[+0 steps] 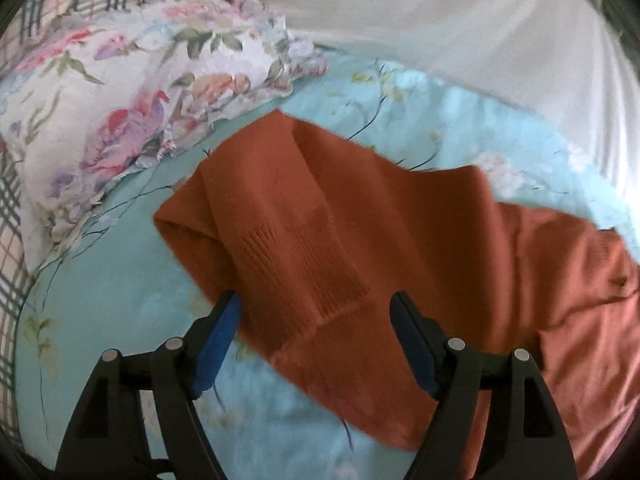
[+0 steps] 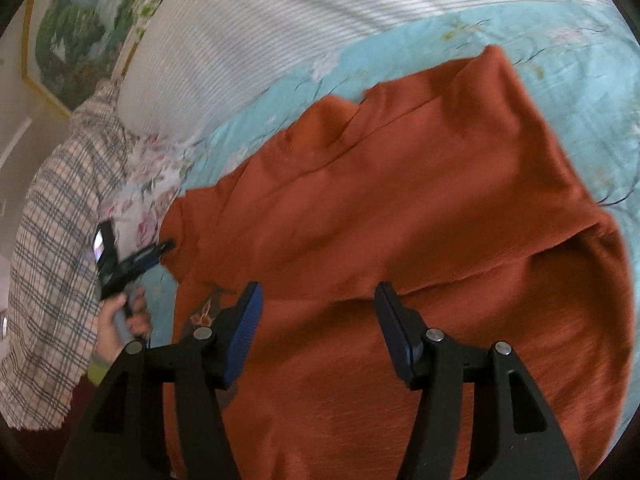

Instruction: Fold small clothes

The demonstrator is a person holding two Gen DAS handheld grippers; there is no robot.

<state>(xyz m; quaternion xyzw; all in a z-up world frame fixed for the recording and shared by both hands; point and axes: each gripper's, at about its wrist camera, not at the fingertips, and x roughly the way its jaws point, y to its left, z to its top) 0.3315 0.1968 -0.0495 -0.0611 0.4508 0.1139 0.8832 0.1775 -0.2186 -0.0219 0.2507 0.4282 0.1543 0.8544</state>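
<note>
A rust-orange knit garment (image 1: 328,248) lies partly folded on a light blue floral bedsheet (image 1: 112,320). Its ribbed sleeve end points toward my left gripper (image 1: 316,308), which is open and empty, jaws wide apart, just above the sleeve. In the right wrist view the same garment (image 2: 400,208) fills the middle. My right gripper (image 2: 318,300) is open and empty over its body. The left gripper (image 2: 160,250) shows there at the garment's left edge, held in a hand (image 2: 116,328).
A floral pillow (image 1: 132,92) lies at the upper left, a plaid blanket (image 2: 60,240) beyond it. A white striped cover (image 2: 260,40) runs along the far side. A framed landscape picture (image 2: 76,36) hangs on the wall.
</note>
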